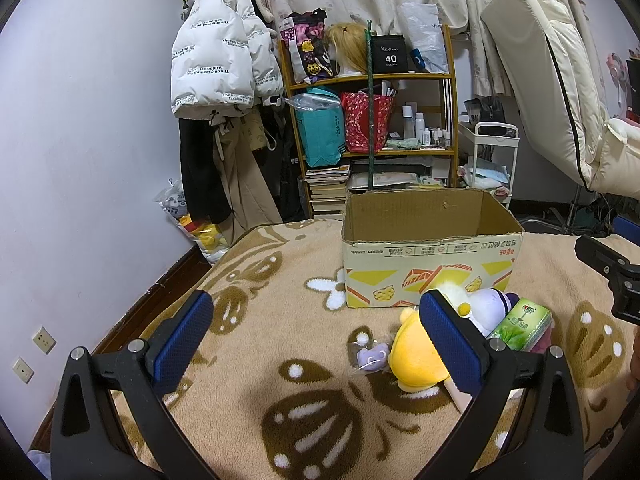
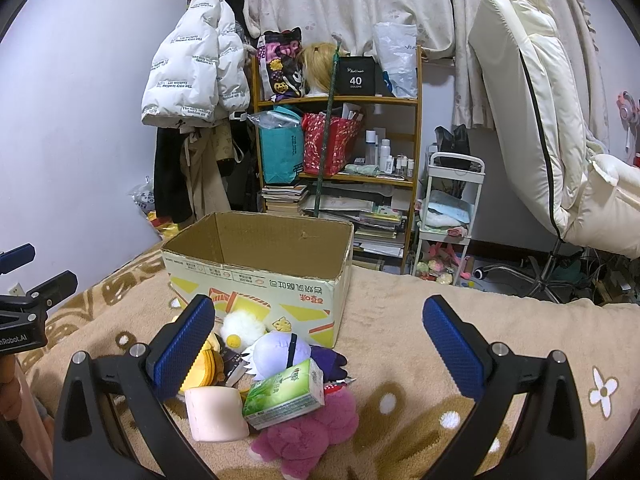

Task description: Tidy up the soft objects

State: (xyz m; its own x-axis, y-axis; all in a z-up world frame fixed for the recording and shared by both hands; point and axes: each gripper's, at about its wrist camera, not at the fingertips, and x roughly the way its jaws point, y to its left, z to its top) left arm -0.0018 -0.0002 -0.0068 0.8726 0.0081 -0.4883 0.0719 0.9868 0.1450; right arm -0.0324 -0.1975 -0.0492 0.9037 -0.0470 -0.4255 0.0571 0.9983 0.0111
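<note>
Both grippers are the same build: the left gripper (image 1: 316, 336) and right gripper (image 2: 318, 340) each have chunky black plastic arms with triangular cutouts, round silver screws at the joints, and blue textured rubbery pads (image 2: 182, 346) on the fingers. White "nRobot.AI" lettering (image 2: 12, 339) sits on one black body.

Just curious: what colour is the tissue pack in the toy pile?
Green tissue pack with a white end, clearest in the right wrist view.
</note>
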